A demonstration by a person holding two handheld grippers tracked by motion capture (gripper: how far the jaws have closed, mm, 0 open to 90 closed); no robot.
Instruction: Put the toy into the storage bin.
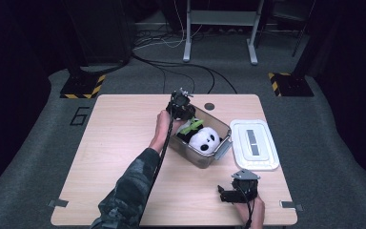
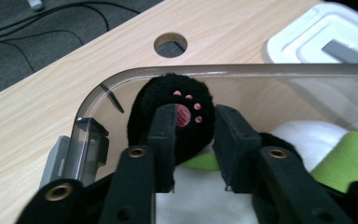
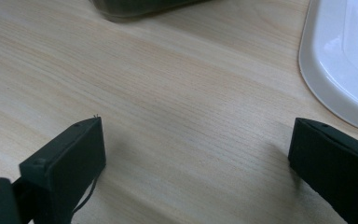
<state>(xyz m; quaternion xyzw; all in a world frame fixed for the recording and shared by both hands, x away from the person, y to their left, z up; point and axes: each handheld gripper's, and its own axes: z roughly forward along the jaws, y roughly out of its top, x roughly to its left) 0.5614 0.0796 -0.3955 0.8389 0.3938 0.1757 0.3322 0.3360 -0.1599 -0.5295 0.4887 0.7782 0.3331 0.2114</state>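
A person's left claw [image 2: 193, 140] reaches into the far corner of a clear plastic bin [image 1: 205, 155] on a pale wood table [image 1: 119, 143], its jaws narrowed around the black paw [image 2: 177, 109] of a plush panda [image 1: 204, 139]. The paw, with its pink pads facing the claw, sits between the two jaws and appears pinched, the plush bulging on either side. The panda lies inside the bin, its white head beyond and to one side of the claw, something bright green [image 2: 349, 161] tucked beside it.

The toy looks light and soft; it should squash under pressure and dangle if lifted by one limb, so the paw or the leg behind it seems a fair hold, and there is little here to break.

The right claw [image 3: 193, 158] hovers low over bare table nearer the person, jaws spread wide and empty, with the bin's white lid [image 1: 254, 144] just beyond it and to one side. The table has a round cable hole [image 2: 170, 44] past the bin's rim. Grey carpet, loose cables and hazard-striped stand bases ring the dim room.
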